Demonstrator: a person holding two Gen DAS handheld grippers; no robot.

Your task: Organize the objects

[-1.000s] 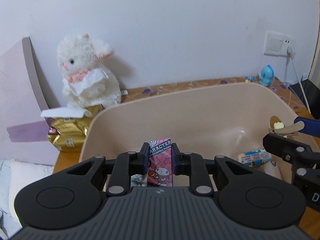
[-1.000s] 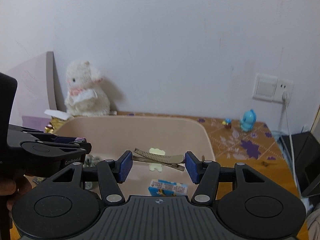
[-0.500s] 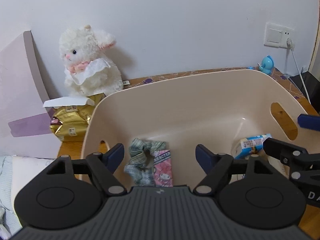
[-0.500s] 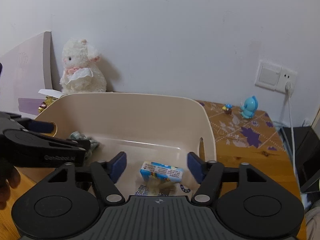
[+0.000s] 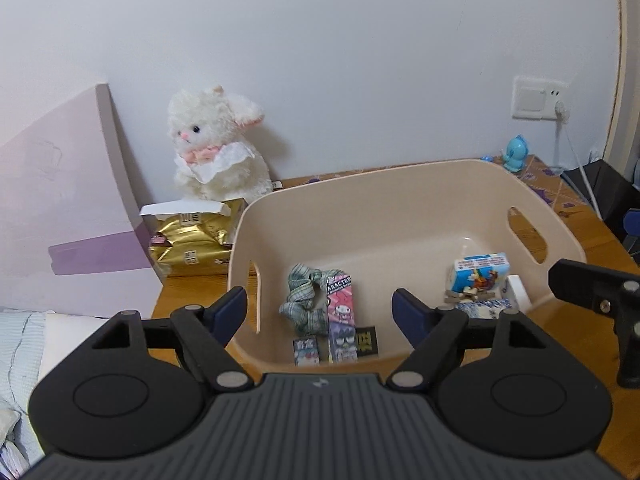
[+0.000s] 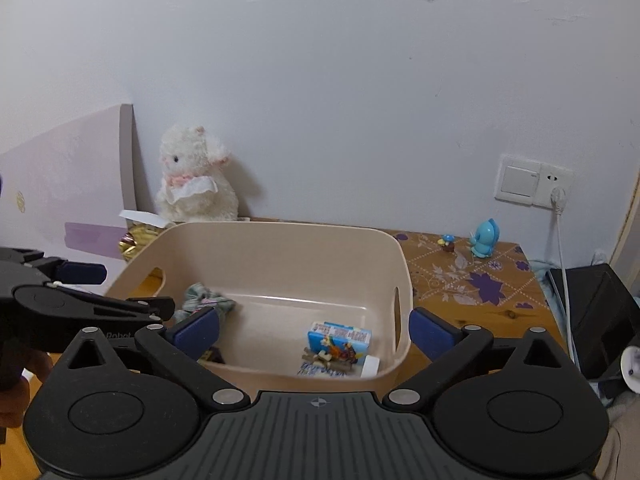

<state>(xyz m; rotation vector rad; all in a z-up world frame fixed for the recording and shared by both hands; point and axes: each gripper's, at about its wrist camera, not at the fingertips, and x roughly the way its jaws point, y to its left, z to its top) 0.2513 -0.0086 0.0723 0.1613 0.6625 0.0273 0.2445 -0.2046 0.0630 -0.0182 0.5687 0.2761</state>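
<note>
A beige plastic bin [image 5: 400, 196] [image 6: 280, 240] stands on the wooden desk. In it lie a green plaid scrunchie [image 5: 302, 298] [image 6: 200, 296], a pink character pack [image 5: 341, 312], a blue snack box [image 5: 480, 274] [image 6: 340, 340] and a hair clip [image 5: 468, 293] [image 6: 326, 356] beside that box. My left gripper [image 5: 320, 308] is open and empty above the bin's near left side. My right gripper [image 6: 314, 328] is open and empty above the bin's near right side.
A white plush lamb [image 5: 216, 152] [image 6: 192, 180] sits against the wall behind a gold foil bag [image 5: 192, 244]. A pink board [image 5: 60, 200] leans at the left. A blue figurine [image 6: 486, 238] stands on the desk at the right, near a wall socket [image 6: 532, 180] with a cable.
Both grippers opened and let go: the pink pack and the hair clip dropped into the bin. Both grippers then pulled back and up from the bin.
</note>
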